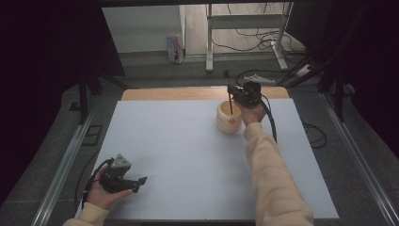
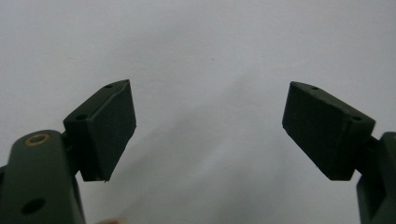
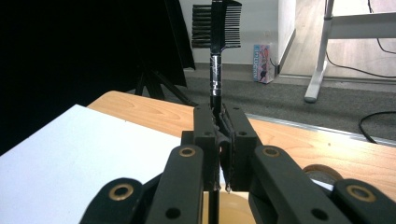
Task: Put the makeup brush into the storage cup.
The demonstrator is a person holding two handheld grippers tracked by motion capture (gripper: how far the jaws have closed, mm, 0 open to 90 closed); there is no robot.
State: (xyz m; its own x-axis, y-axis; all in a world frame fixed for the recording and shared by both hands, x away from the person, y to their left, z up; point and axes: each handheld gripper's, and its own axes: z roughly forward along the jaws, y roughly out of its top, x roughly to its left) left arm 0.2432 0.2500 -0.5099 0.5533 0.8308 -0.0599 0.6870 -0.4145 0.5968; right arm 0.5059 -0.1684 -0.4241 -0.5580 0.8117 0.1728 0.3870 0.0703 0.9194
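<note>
Holding a black comb-brush upright above a wooden cup at the white mat's far side, our right gripper clamps its handle; our left gripper rests nearby, jaws apart.

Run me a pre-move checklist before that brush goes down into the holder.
1. Grip: right gripper jaws closed on the brow comb brush handle. Ok.
2. Brush attitude: upright, comb end up. Ok.
3. Alignment: lower end of the handle sits over the mouth of the wooden cup in the high view. Ok.
4. Cup contents: its inside is too little seen to judge. Cannot tell.
5. Cup footing: upright on the white mat, near the far edge. Ok.
6. Left gripper: jaws open, holding nothing, far from the cup. Ok.
</note>
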